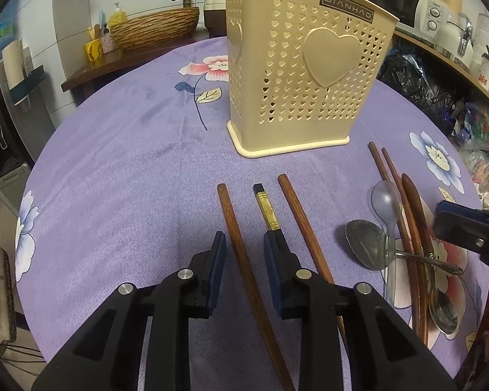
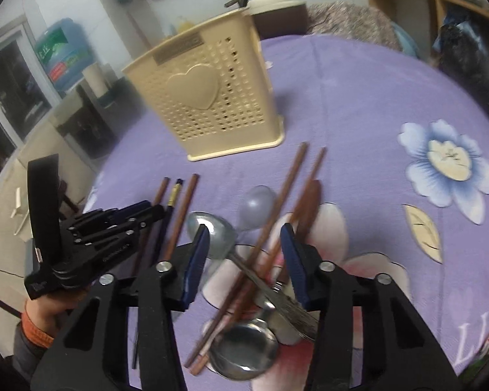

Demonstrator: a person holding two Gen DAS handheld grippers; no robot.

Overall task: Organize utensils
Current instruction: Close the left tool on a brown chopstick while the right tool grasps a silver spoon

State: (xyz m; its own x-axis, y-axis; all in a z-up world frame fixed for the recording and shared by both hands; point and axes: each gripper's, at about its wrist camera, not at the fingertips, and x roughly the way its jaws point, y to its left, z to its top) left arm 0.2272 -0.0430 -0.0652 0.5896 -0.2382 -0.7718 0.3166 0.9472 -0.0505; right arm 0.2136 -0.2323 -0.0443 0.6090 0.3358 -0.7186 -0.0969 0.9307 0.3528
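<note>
Your left hand-held gripper (image 1: pixel 244 247) stands wide open and holds nothing; a brown chopstick (image 1: pixel 241 254) runs between its fingers at lower centre of the left wrist view. The black chopstick with a gold band (image 1: pixel 266 208) lies just beside its right finger, and another brown chopstick (image 1: pixel 301 224) lies beyond that. The cream holder (image 1: pixel 296 65) stands upright on the purple worktop (image 1: pixel 130 163) at upper centre, apart from the loose utensils.

Your right hand-held gripper (image 2: pixel 244 254) is also open and empty, poised over a crossed heap: metal spoon (image 2: pixel 244 352), clear plastic spoon (image 2: pixel 259 207), brown chopsticks (image 2: pixel 277 208) and a second metal spoon (image 2: pixel 212 231).

Judgement: the step in hand is the pick-up of a single chopstick on the left. Lower until both fingers straddle only that stick, close near its middle, and keep the neighbouring black one outside. On the right, take the topmost piece first; the lower ones appear pinned by those crossing them.
</note>
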